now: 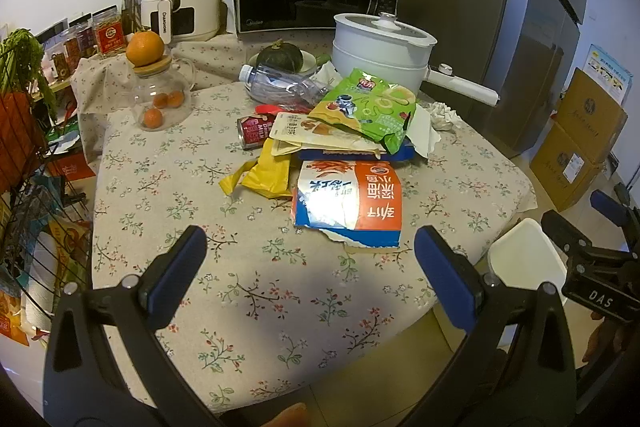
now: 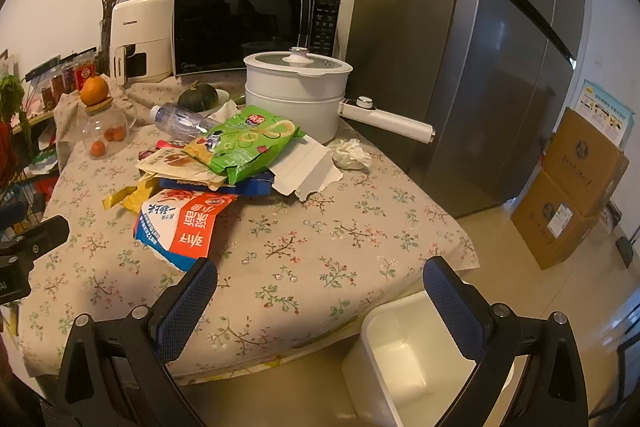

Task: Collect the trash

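Both tongs, left tongs (image 1: 310, 267) and right tongs (image 2: 320, 291), hang spread and empty. The orange-and-blue snack wrapper (image 1: 347, 197) lies flat on the surface (image 1: 248, 299), nearest the pile's front; likely light, crinkly and slippery, best pinched at its torn near edge.

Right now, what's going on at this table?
A person holds a claw in each hand over a floral-cloth table with a pile of trash. Both the left claw and the right claw are open and hold nothing. Nearest is a torn orange-and-blue wrapper, then a yellow wrapper, a green snack bag, a red can and a clear plastic bottle. A white bin sits on the floor by the table edge; no trash shows inside it.
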The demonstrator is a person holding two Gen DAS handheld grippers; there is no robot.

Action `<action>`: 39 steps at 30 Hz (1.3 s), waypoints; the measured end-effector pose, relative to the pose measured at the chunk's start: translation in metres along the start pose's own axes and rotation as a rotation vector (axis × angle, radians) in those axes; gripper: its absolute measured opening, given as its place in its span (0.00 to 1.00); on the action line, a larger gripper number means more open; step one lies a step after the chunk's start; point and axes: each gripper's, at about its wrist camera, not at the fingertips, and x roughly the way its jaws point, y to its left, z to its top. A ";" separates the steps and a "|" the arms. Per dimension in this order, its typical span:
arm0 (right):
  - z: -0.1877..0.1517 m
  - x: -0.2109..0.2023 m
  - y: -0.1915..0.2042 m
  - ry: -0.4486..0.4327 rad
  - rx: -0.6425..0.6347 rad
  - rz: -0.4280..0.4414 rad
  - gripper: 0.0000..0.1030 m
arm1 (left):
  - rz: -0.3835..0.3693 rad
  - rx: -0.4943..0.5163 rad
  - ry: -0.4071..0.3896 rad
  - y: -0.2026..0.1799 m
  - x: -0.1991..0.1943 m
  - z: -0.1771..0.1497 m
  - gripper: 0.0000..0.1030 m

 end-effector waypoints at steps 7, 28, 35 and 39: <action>0.009 0.001 0.000 -0.002 -0.004 0.023 1.00 | 0.013 0.004 0.003 0.003 0.005 0.001 1.00; 0.071 0.066 -0.012 0.106 0.048 0.190 1.00 | -0.051 -0.064 0.163 0.049 0.091 0.058 0.98; 0.066 0.107 -0.016 0.194 0.048 0.218 1.00 | -0.162 -0.121 0.205 0.058 0.138 0.063 0.79; 0.067 0.123 -0.016 0.214 0.056 0.215 0.99 | -0.240 -0.248 0.227 0.064 0.165 0.066 0.71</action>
